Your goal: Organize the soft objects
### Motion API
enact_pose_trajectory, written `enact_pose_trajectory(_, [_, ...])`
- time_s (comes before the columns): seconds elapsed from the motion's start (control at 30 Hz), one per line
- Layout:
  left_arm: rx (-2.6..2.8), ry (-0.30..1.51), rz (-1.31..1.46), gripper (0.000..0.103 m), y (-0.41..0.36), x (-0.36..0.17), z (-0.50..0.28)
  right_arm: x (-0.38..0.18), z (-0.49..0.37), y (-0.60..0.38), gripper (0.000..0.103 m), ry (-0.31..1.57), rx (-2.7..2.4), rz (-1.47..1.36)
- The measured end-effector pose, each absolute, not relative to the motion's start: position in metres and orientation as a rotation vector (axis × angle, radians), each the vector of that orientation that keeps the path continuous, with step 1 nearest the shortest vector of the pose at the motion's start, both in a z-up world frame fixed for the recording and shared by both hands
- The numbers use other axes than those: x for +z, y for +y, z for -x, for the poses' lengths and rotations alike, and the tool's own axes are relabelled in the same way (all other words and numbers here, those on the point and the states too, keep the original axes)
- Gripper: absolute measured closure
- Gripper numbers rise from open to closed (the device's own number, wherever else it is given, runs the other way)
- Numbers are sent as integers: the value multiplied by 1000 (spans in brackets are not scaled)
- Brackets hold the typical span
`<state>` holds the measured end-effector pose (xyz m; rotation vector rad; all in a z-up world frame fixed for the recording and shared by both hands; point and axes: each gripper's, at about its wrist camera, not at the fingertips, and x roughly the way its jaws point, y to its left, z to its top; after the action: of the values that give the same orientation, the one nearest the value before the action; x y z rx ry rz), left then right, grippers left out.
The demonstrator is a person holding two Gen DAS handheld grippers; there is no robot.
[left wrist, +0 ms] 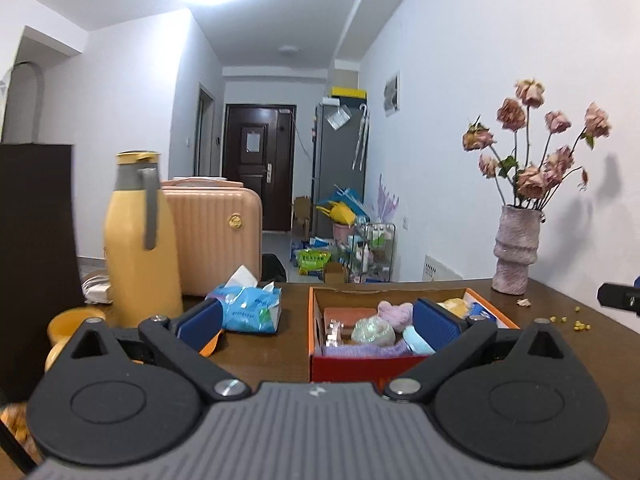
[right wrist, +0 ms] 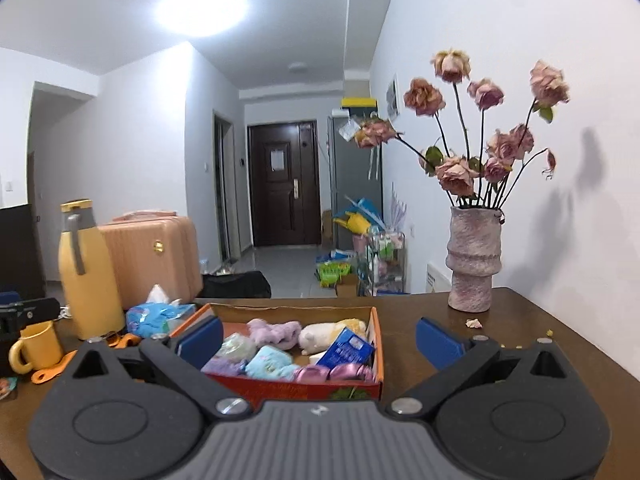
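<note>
An orange cardboard box (left wrist: 348, 368) (right wrist: 280, 386) sits on the brown table, packed with soft items. Among them are a lilac plush (left wrist: 394, 312) (right wrist: 276, 332), a pale blue cloth (right wrist: 270, 364), a white and yellow plush (right wrist: 332, 332) and a blue packet (right wrist: 346, 350). My left gripper (left wrist: 318, 324) hovers in front of the box's left end, open and empty. My right gripper (right wrist: 319, 338) faces the box's right half, likewise open, nothing between its blue pads (right wrist: 438, 340). Left of the box lies a blue tissue pack (left wrist: 250, 308) (right wrist: 160, 316).
A yellow thermos (left wrist: 140, 240) (right wrist: 88, 272), a pink suitcase (left wrist: 216, 236) and a yellow mug (right wrist: 36, 346) crowd the table's left side. A vase of dried roses (left wrist: 514, 252) (right wrist: 474, 260) stands at the back right, with petals and crumbs scattered near it.
</note>
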<state>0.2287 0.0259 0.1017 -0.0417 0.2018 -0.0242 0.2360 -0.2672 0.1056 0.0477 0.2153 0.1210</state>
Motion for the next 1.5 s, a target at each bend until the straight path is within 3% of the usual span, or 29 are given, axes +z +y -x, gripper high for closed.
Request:
enact_pose_trajectory(0.5, [31,224,-24,0,21,30,-44,25,-41,-236,0,203,159,-46])
enact_pose_trajectory(1.5, [6,227,-46,0,12,28,-29,17,-26,-217,0,209,181,-45])
